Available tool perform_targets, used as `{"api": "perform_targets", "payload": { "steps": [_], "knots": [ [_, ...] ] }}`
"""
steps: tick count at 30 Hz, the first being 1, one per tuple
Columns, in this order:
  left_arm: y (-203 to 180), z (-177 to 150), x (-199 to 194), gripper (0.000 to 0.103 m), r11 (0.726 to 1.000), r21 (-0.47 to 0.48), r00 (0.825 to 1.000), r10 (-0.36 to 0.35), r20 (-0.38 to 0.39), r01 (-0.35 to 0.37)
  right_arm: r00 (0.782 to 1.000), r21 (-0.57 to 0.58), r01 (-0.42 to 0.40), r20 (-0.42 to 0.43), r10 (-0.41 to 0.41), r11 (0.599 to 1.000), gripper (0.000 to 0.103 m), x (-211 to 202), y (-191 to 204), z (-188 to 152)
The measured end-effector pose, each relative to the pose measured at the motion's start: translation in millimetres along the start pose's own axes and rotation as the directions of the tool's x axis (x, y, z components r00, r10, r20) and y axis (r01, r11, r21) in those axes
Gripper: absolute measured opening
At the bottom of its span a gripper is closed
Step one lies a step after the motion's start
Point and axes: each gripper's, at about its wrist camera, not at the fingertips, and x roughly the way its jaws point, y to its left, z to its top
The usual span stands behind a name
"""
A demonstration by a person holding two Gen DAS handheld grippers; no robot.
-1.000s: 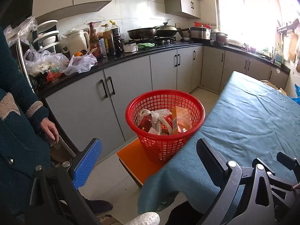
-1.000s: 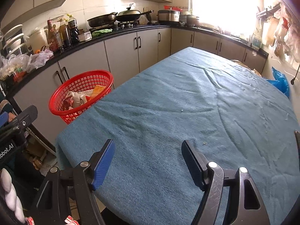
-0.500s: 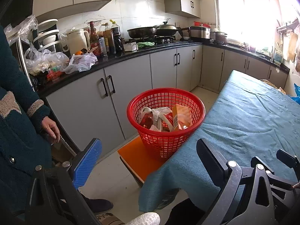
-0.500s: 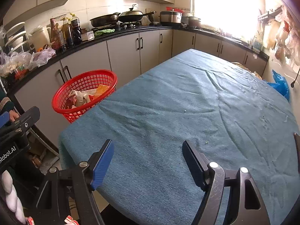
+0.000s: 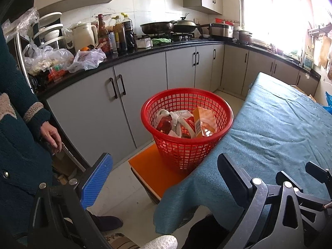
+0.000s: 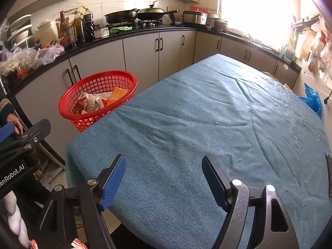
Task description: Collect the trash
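Observation:
A red mesh basket stands on an orange stool beside the table's corner. It holds trash: an orange carton, crumpled white wrappers and a red packet. The basket also shows in the right wrist view. My left gripper is open and empty, short of the basket, above the floor and the table corner. My right gripper is open and empty, low over the near end of the table, which is covered with a blue-green cloth.
Grey cabinets with a black counter run behind the basket, with bottles, a kettle, plastic bags, pans and a stove. A person in a dark green sweater stands at the left. A blue bag lies past the table's far right.
Both grippers have drifted back and to the left a little, so the basket and table slid slightly in view. Both stay open and empty.

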Motion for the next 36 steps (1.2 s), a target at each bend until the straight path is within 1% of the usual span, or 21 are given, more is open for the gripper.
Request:
{"api": "perform_targets", "payload": {
  "steps": [13,19,36],
  "knots": [
    [1.4,-3.9,18.1,0.100,0.998,-0.021,0.995,-0.066,-0.069,0.065,1.000,-0.001,0.008,-0.015,-0.008,1.000,0.079,10.1,5.0,-0.4],
    [1.5,-5.1,23.8,0.100,0.996,-0.030,0.993,-0.081,-0.091,0.078,1.000,-0.004,-0.004,-0.016,0.004,1.000,0.080,12.8,8.5,-0.2],
    [4.7,-2.2,28.9,0.100,0.996,-0.037,0.991,-0.087,-0.102,0.083,1.000,-0.003,-0.012,-0.019,0.012,1.000,0.080,15.7,12.0,1.1]
  ]
}}
